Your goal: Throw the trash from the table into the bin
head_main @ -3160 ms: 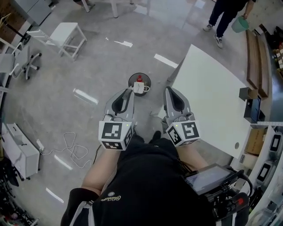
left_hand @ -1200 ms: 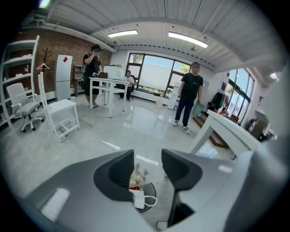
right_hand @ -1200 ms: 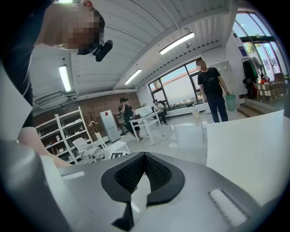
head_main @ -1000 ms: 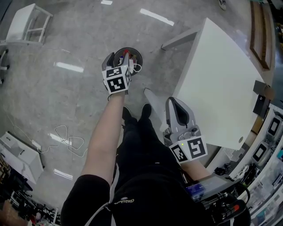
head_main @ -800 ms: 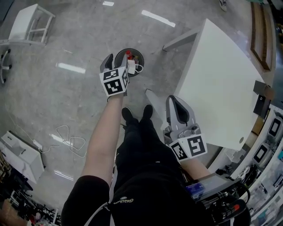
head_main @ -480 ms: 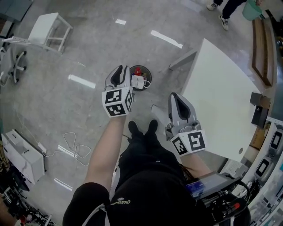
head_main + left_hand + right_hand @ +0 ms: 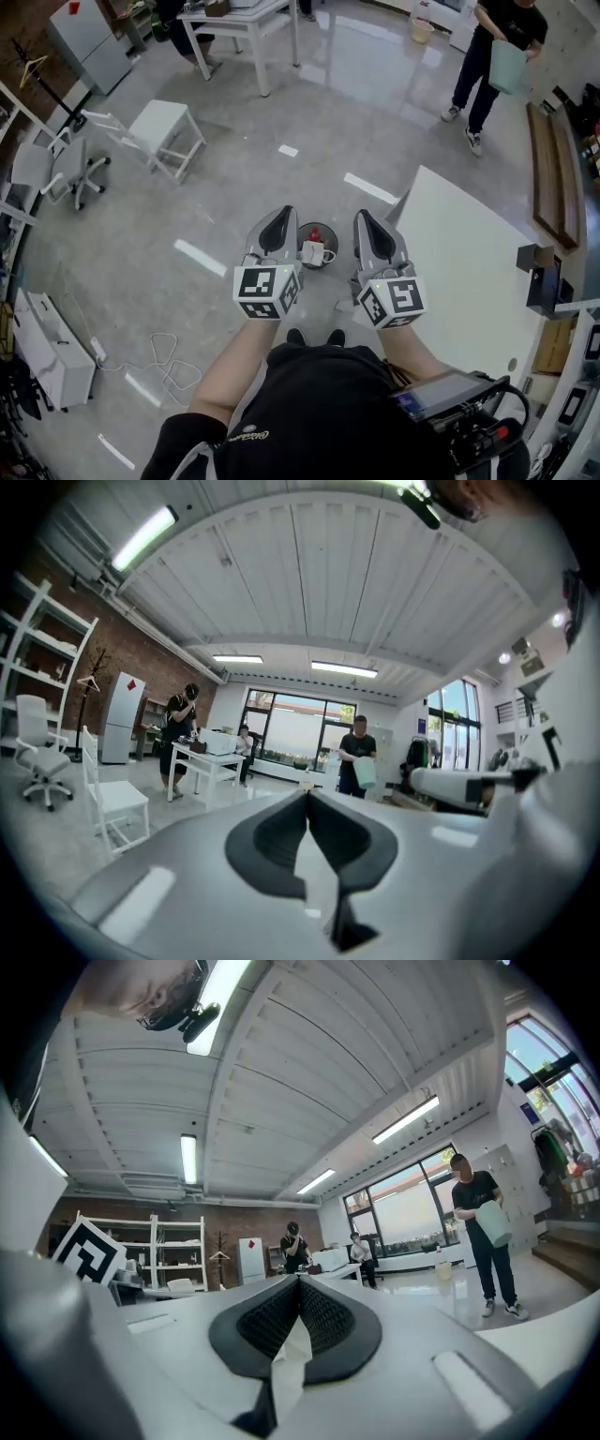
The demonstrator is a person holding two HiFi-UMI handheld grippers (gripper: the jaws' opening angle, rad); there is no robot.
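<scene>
Trash [image 7: 313, 252], one white piece and one red, sits inside the round black bin [image 7: 301, 231] on the floor, near the white surface [image 7: 469, 281]. The left gripper [image 7: 307, 795] has its fingers clenched on nothing. The right gripper [image 7: 298, 1282] fingers pinch a white scrap [image 7: 289, 1358], seemingly tissue.

Black shirt [image 7: 319, 403], black shoes [image 7: 314, 337]; grey left gripper [image 7: 278, 217] and right gripper [image 7: 365, 221] carry black-and-white marker cubes [image 7: 265, 292].
</scene>
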